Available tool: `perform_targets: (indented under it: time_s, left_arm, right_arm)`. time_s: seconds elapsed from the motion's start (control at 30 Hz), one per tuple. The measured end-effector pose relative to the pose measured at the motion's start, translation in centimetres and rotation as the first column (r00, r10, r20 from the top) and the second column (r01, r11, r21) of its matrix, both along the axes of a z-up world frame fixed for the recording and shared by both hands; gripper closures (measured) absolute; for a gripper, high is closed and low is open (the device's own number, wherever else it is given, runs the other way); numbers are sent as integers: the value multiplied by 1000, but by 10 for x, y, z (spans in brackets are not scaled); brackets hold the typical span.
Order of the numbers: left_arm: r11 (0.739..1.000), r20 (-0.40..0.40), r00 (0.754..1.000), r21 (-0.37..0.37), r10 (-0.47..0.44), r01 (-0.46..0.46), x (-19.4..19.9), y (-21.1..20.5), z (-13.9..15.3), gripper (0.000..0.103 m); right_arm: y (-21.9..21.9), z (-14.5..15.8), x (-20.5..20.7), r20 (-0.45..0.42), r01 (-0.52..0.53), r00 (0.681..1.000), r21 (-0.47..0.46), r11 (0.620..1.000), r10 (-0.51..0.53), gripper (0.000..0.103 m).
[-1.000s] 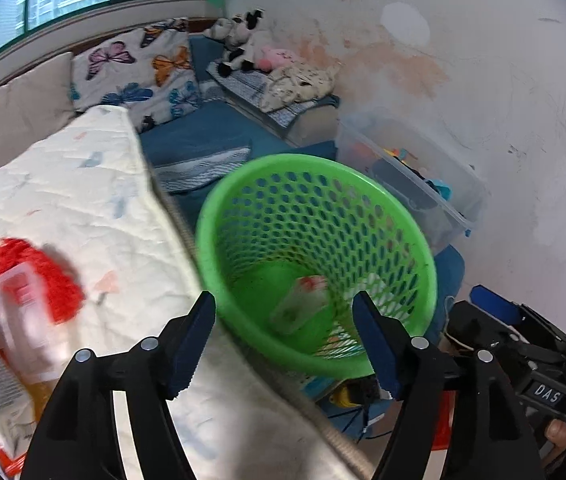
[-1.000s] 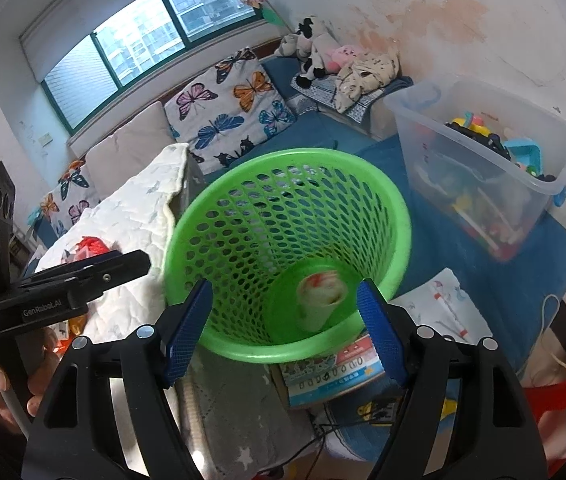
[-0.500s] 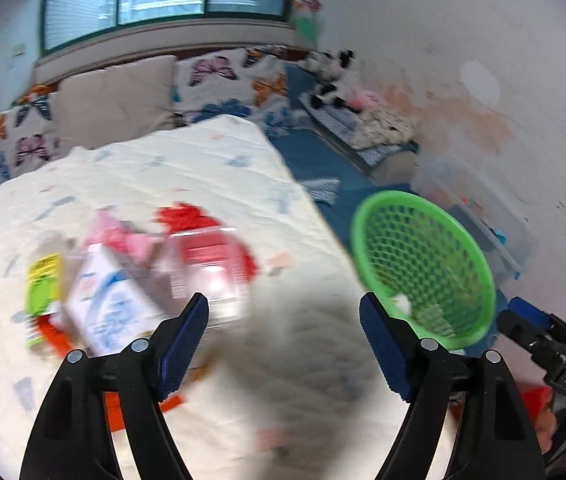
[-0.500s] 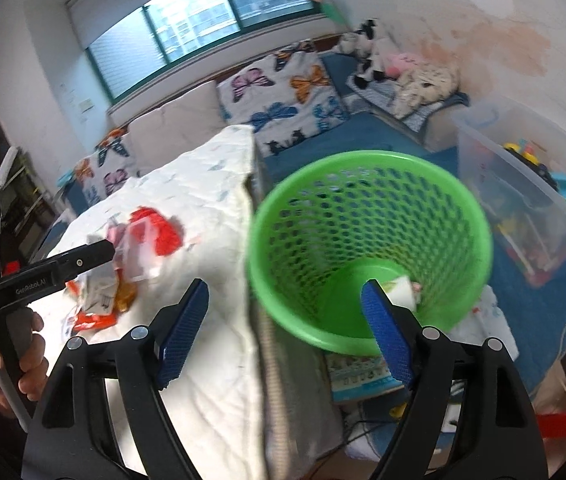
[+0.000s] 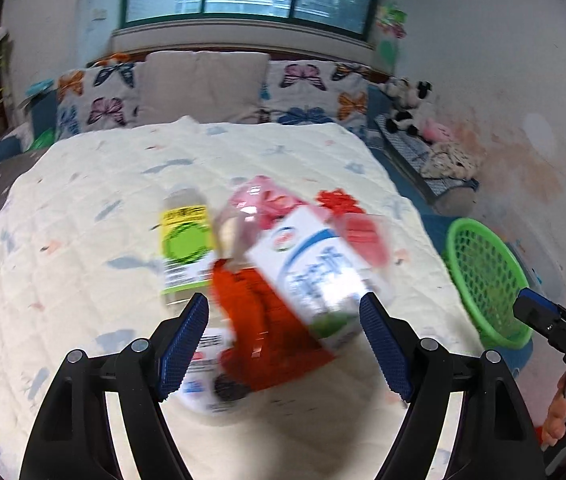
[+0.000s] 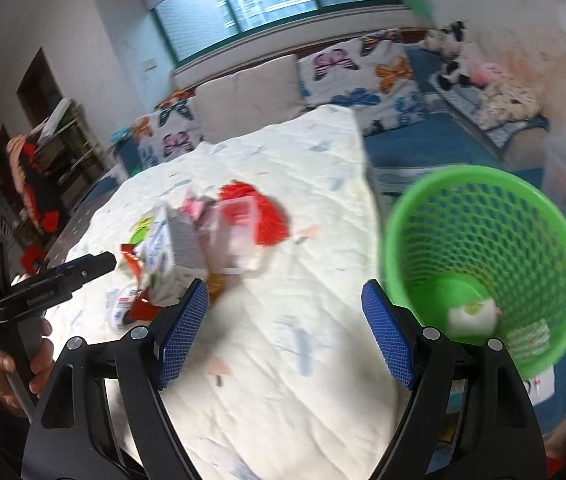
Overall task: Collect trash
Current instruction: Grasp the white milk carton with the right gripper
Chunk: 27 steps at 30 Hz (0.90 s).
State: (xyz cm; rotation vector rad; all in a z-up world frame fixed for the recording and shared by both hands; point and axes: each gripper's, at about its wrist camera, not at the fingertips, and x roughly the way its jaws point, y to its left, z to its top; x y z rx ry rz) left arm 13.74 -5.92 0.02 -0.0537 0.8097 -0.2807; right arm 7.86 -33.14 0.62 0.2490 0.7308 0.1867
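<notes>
Bed [image 5: 83, 208]: quilted cover, carries the trash pile.
Basket [image 6: 483, 264]: green, beside the bed edge, white scrap inside.
Trash pile [image 5: 267, 264]: milk carton [image 5: 311, 268], bottle [image 5: 185, 248], red wrappers; blurred.
Left gripper [image 5: 283, 340]: fingers wide apart, empty, above pile.
Right gripper [image 6: 283, 332]: fingers wide apart, empty.

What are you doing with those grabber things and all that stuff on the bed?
A person is tidying trash off the bed, holding a grabber in each hand. The left gripper hangs open over the pile: a milk carton, a red wrapper and a green-labelled bottle. Nothing is picked up yet. The right gripper is open and empty too, between the pile and the green basket beside the bed. One white piece of trash is already lying in the basket.
</notes>
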Motion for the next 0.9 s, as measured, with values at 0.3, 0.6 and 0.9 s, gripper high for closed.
perform_targets:
  time_s: [0.3,0.6,0.9]
  left_arm:
    - [994,-10,995,-27,104,-104,-7,52,-6,28]
    - [983,-26,984,-41,176,-177,-12,89,-13,28]
    - [974,-54,975,-56,216,-218,-16,114,-25,28]
  right_arm:
    - [59,-2,33,-17,-151,989,-62,987,150,24]
    - [121,-11,64,-46,-275,961,-203,940,271,22]
    - [166,-31,91,-93,-336,941,-381,861,325,22]
